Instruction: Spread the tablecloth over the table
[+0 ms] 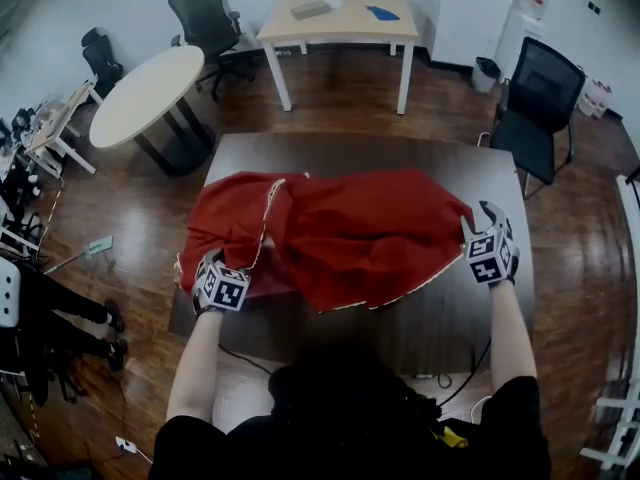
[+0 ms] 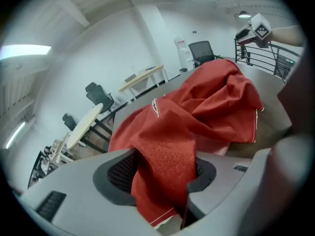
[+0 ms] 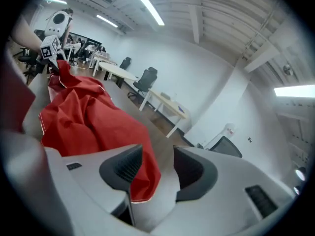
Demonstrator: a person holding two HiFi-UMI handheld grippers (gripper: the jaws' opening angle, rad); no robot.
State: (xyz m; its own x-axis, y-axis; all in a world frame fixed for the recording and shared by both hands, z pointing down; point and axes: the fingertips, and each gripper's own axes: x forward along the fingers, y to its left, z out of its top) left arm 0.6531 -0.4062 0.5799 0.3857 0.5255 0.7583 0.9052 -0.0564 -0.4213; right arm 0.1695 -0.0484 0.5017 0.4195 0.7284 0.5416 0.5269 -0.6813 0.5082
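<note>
A red tablecloth (image 1: 340,233) with a pale edging lies bunched in the middle of the dark table (image 1: 400,328). My left gripper (image 1: 215,263) is at the cloth's near left corner. In the left gripper view the tablecloth (image 2: 206,107) runs down between the parted jaws of my left gripper (image 2: 162,173), with a gap beside the left pad. My right gripper (image 1: 488,230) is at the cloth's right end. In the right gripper view a cloth corner (image 3: 142,181) hangs against the left pad of my right gripper (image 3: 157,168), with open space up to the other pad.
Behind the dark table stand a round white table (image 1: 150,93) and a rectangular table (image 1: 340,18). Black office chairs (image 1: 205,13) (image 1: 540,93) are at the back left and at the right. A person's legs (image 1: 60,313) show at the left edge. A cable runs under the near edge.
</note>
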